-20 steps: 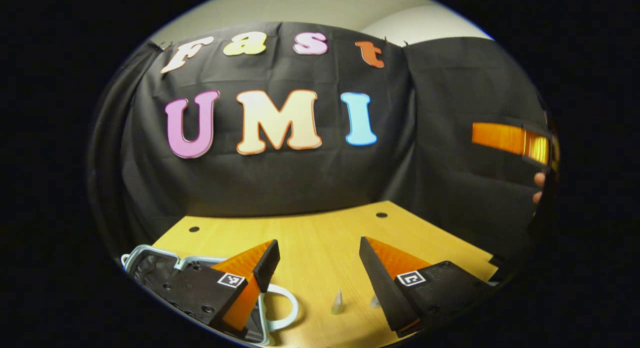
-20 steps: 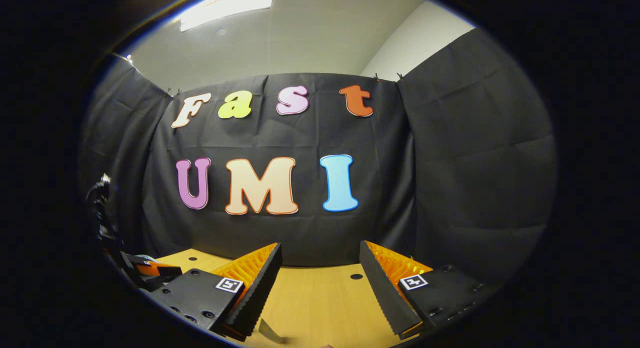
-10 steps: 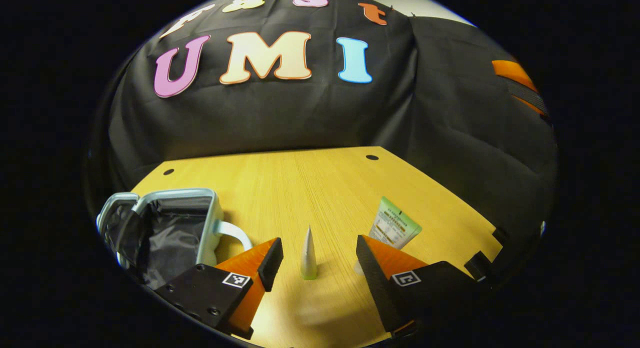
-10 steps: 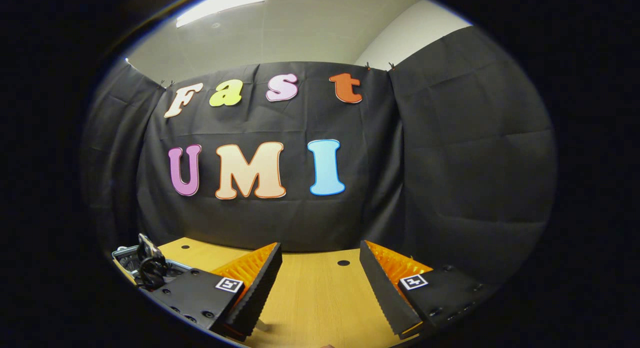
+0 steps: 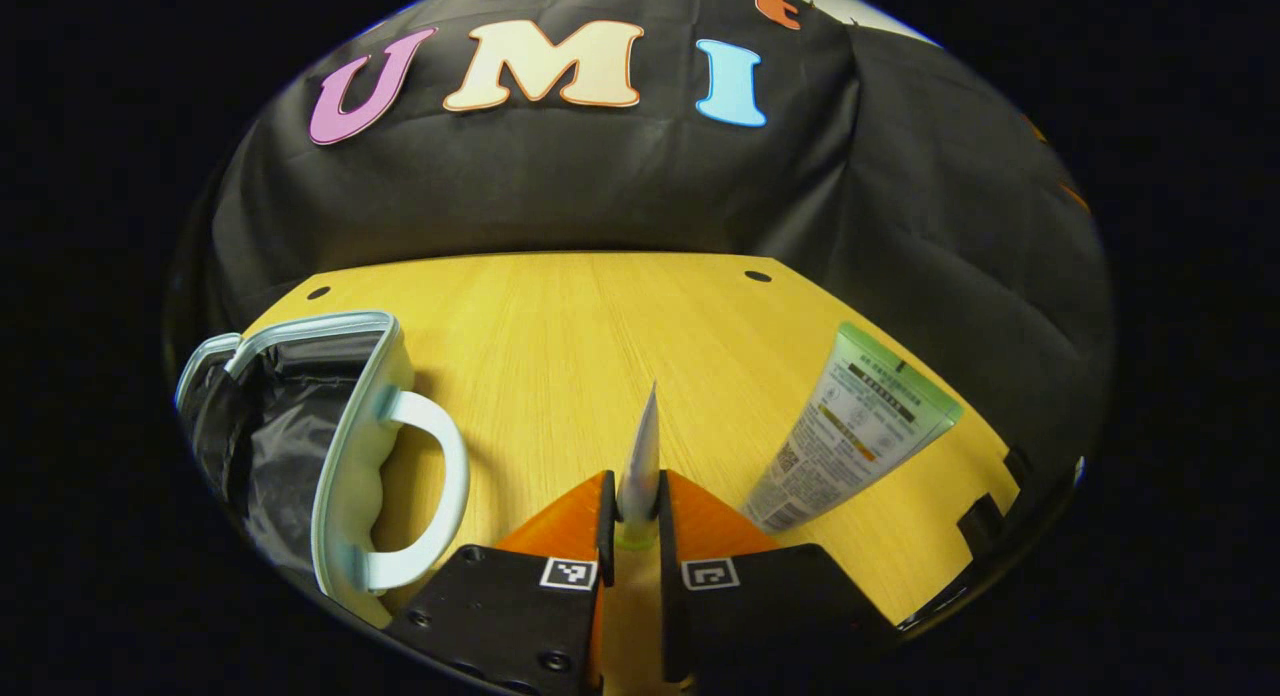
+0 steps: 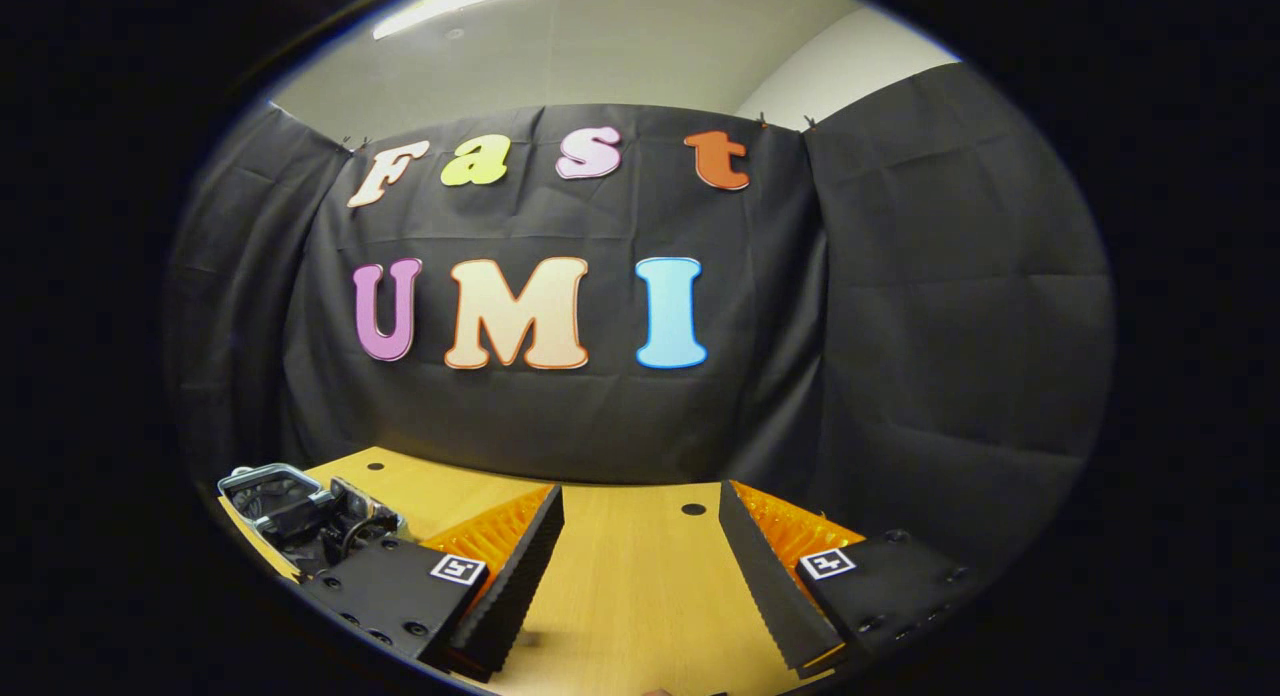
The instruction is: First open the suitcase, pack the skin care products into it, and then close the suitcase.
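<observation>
Now clamped in the left claw (image 5: 632,511), slim silvery pointed tube (image 5: 641,458) upright on the wooden counter (image 5: 560,326), open pale-blue suitcase (image 5: 345,446) just left; right claw (image 6: 640,566) released, farther off.

My suitcase (image 5: 330,446) lies open near the tabletop's left edge, dark lining showing. A silvery tube (image 5: 640,456) stands upright mid-tabletop; a green-capped tube (image 5: 850,426) lies flat toward the right edge.

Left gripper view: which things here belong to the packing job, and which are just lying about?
Part of the job:
- open suitcase
- silver tube, clamped between the left tongs
- green tube, lying flat on the table
- right tongs, open and holding nothing

Just there:
- wooden table
- black cloth wall
</observation>
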A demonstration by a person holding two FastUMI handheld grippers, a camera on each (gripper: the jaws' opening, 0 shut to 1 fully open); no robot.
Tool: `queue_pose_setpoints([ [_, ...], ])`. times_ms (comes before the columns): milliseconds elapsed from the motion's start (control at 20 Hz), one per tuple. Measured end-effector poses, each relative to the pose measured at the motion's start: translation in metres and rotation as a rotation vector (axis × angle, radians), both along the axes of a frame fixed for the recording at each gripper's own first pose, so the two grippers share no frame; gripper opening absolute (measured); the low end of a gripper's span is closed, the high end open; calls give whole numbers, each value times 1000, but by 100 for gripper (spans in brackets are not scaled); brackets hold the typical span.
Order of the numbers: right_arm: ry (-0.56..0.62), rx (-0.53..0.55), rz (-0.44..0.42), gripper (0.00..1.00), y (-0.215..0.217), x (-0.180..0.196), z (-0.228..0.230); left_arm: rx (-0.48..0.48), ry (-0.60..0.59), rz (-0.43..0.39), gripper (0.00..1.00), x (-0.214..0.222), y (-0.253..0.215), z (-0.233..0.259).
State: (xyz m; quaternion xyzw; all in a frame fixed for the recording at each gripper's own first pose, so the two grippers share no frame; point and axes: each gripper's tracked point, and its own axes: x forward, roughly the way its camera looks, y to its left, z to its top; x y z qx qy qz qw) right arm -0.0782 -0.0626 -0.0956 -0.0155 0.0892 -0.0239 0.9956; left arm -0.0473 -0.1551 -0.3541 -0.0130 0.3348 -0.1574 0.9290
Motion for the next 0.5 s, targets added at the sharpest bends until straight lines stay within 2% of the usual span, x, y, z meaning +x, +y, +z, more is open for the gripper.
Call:
queue_pose_setpoints([
  [50, 8, 1, 23, 98, 9, 1, -8, 2, 13, 1, 12, -1, 2, 1],
  [150, 29, 2, 80, 98, 34, 1, -28, 1, 10, -4, 10, -2, 4, 14],
  [350, 109, -20, 170, 99, 77, 0, -87, -23, -26, -5, 11, -5, 15, 62],
  [500, 194, -7, 224, 99, 107, -4, -149, 7, -61, 17, 10, -8, 40, 96],
])
